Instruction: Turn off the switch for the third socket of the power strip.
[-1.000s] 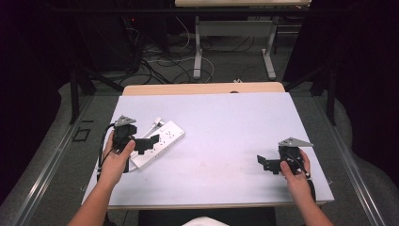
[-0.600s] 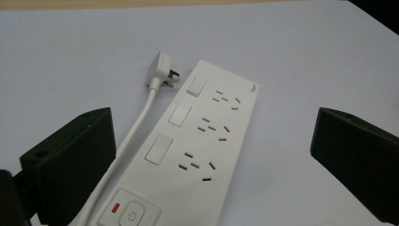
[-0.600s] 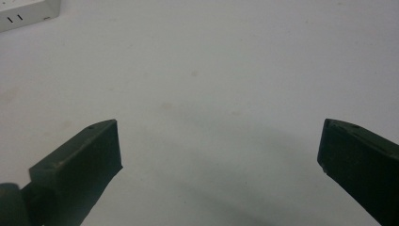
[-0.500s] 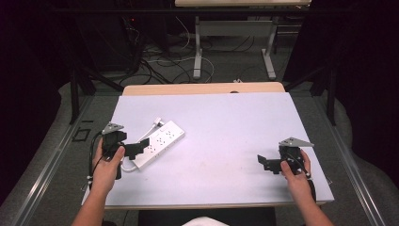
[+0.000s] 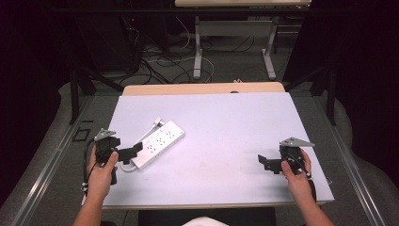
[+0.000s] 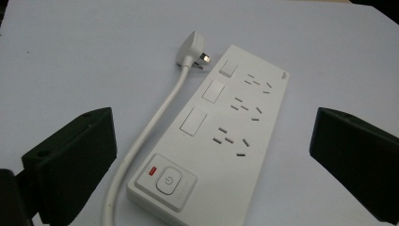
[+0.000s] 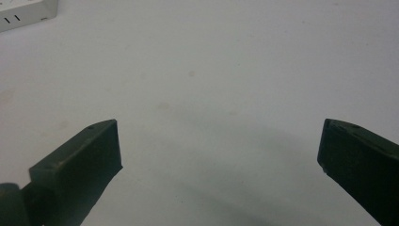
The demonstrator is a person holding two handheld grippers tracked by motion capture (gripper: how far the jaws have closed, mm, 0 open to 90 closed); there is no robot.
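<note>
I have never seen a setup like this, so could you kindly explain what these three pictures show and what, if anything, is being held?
A person sits at a white table holding a hand-operated two-jaw gripper in each hand. The high view looks down from above: the left gripper is at the left, the right gripper at the right. The other two pictures come from cameras riding on each gripper, looking out between its black jaws. On the table lies a white power strip with its cable and plug beside it. Both grippers are open and hold nothing; the left one points at the strip's switch end.
</note>
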